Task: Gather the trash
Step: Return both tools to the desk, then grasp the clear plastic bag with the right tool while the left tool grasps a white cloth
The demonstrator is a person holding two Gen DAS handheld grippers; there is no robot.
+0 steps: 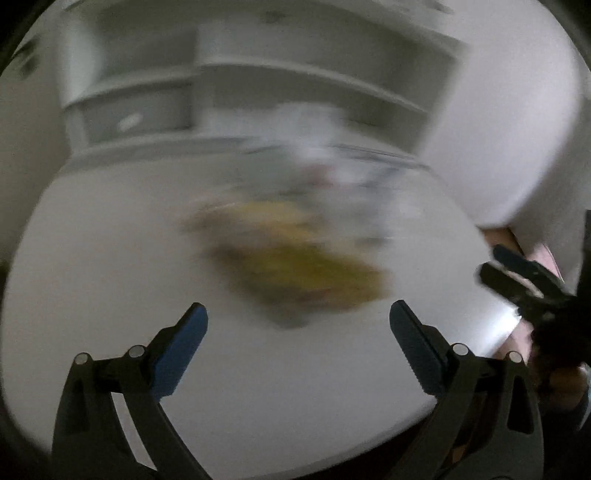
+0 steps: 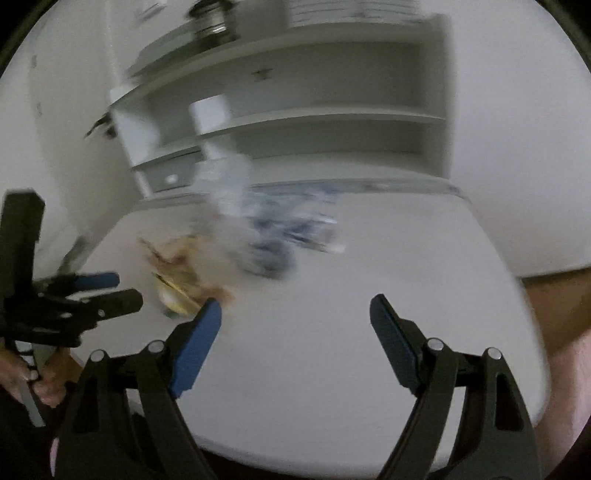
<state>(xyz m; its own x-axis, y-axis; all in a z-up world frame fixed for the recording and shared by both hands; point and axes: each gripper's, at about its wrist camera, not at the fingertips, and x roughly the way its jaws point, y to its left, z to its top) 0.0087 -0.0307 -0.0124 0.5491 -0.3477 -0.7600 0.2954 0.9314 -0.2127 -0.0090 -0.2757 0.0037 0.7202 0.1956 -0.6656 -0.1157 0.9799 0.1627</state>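
Note:
Both views are blurred by motion. A crumpled yellow-brown wrapper [image 1: 295, 266] lies on the white table [image 1: 110, 258], just ahead of my open, empty left gripper [image 1: 298, 317]. Behind it lies pale, clear plastic trash [image 1: 325, 162]. In the right wrist view the wrapper [image 2: 181, 273] sits left of centre, touching my left fingertip's outline. A clear plastic bottle [image 2: 225, 199] and a blue-and-white wrapper [image 2: 291, 229] lie further back. My right gripper [image 2: 295, 314] is open and empty above the table [image 2: 406, 258]. Each gripper shows in the other's view: right gripper [image 1: 517, 273], left gripper [image 2: 107, 291].
A white shelf unit [image 2: 314, 122] stands behind the table against the wall, with a small white box [image 2: 210, 110] on a shelf and a dark round object [image 2: 214, 18] on top. The table's near edge runs just under both grippers.

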